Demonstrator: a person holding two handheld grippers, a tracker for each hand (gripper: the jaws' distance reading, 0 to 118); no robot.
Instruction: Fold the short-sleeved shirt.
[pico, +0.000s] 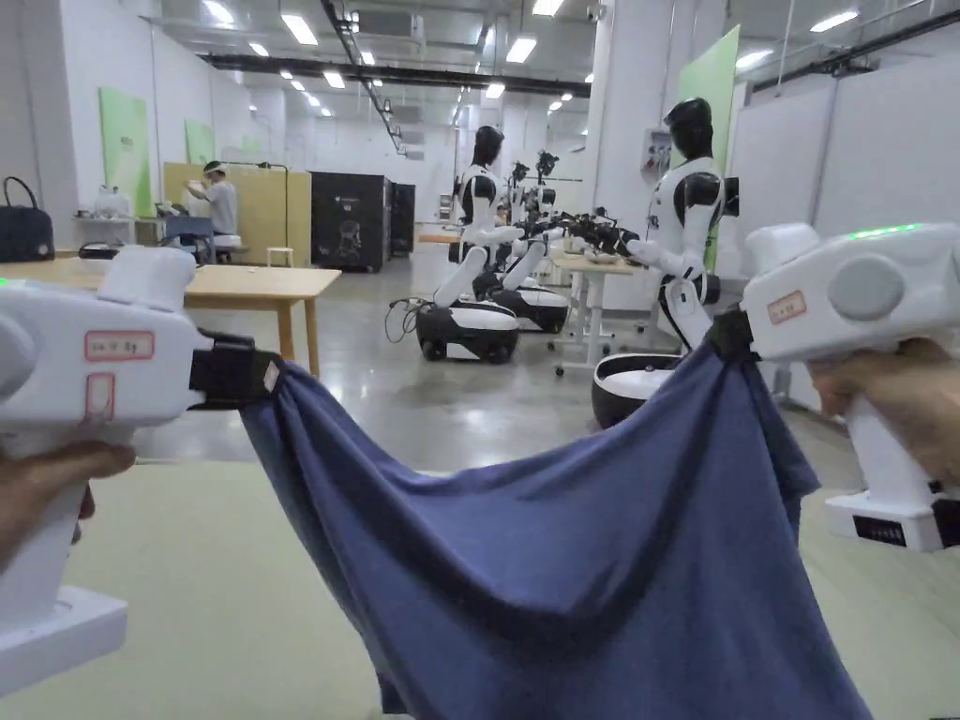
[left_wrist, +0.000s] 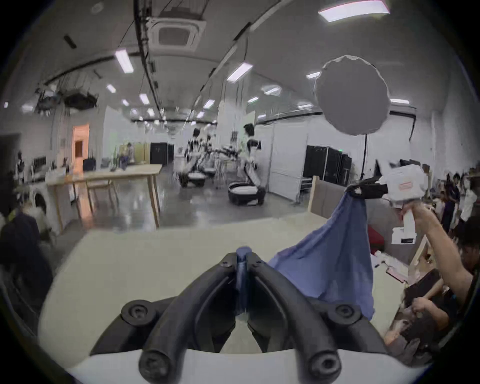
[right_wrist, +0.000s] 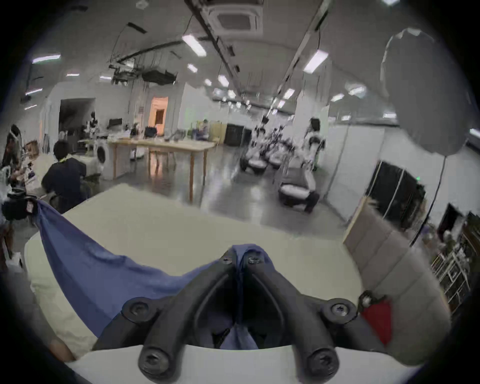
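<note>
Pale green tabletop (pico: 187, 581) lies beneath a blue short-sleeved shirt (pico: 581, 581), held up and sagging between 2 grippers. Its lower part is cut off by the picture's edge. The left gripper (pico: 267, 377) and right gripper (pico: 727, 336) each have both jaws clamped on a bunched shirt edge. Beyond stand a wooden table (pico: 253, 281) and humanoid robots (pico: 689, 216).

Shirt (pico: 581, 562) soft matt blue cloth; floor (pico: 450, 403) glossy.
</note>
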